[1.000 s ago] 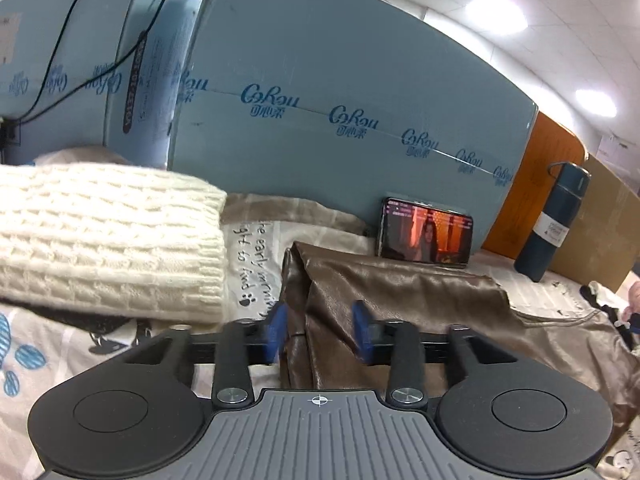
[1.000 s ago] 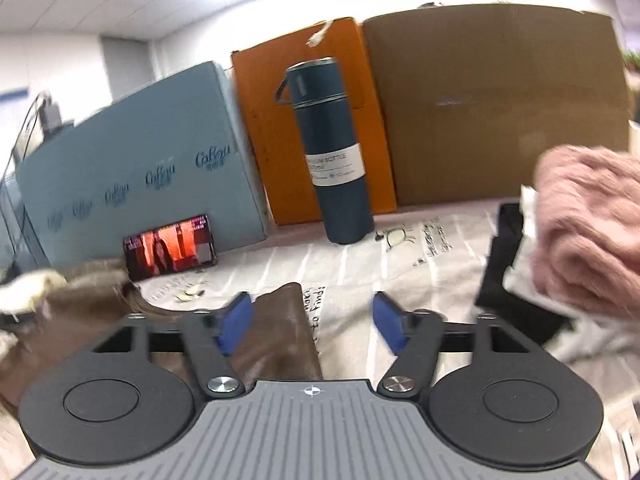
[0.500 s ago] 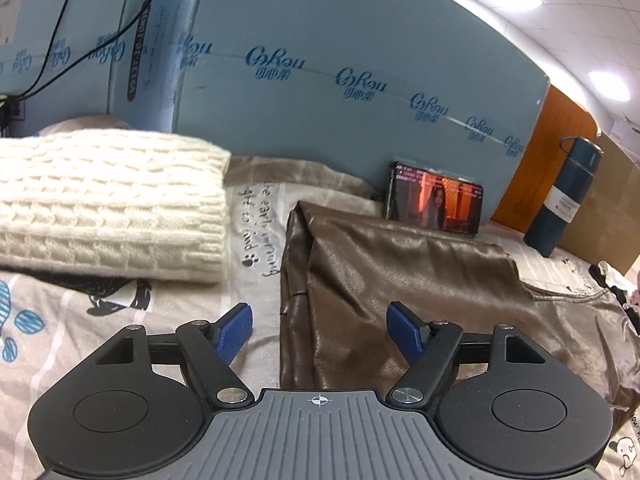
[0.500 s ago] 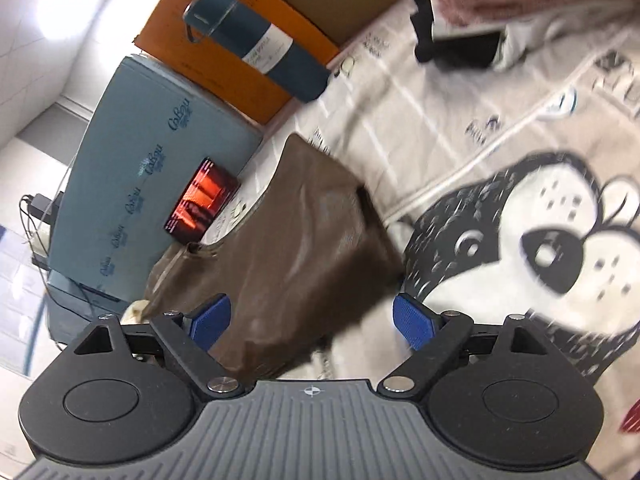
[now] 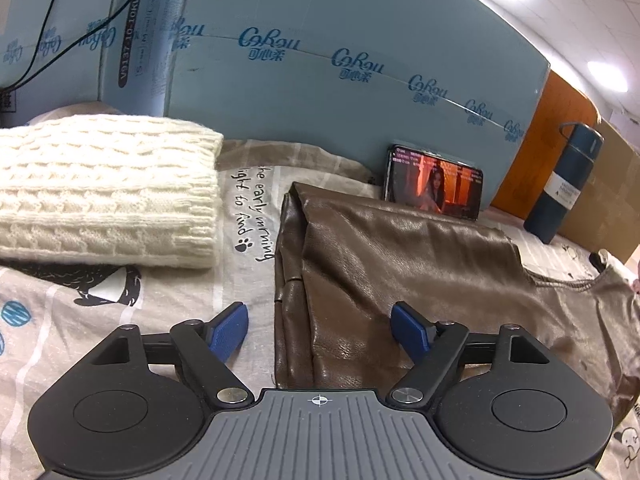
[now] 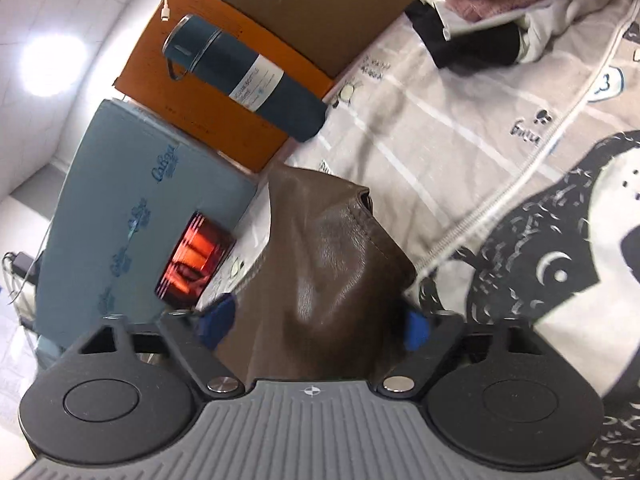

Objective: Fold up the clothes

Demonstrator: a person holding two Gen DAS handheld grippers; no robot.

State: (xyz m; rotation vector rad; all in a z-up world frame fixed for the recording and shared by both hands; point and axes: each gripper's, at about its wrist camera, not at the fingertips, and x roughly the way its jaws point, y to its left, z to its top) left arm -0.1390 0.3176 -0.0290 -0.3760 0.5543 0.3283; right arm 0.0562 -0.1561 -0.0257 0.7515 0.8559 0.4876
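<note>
Slippage is the main risk, in my judgement: the right gripper is closing around a bunched end of the brown leather-like garment with pads not clearly pressing yet, so the slick, thick fold could squirt out. The left gripper hangs over the near left corner, its jaws opening with only the edge between them. Relative to the phone, the garment lies just in front, its long axis running from the cream sweater toward the flask.
</note>
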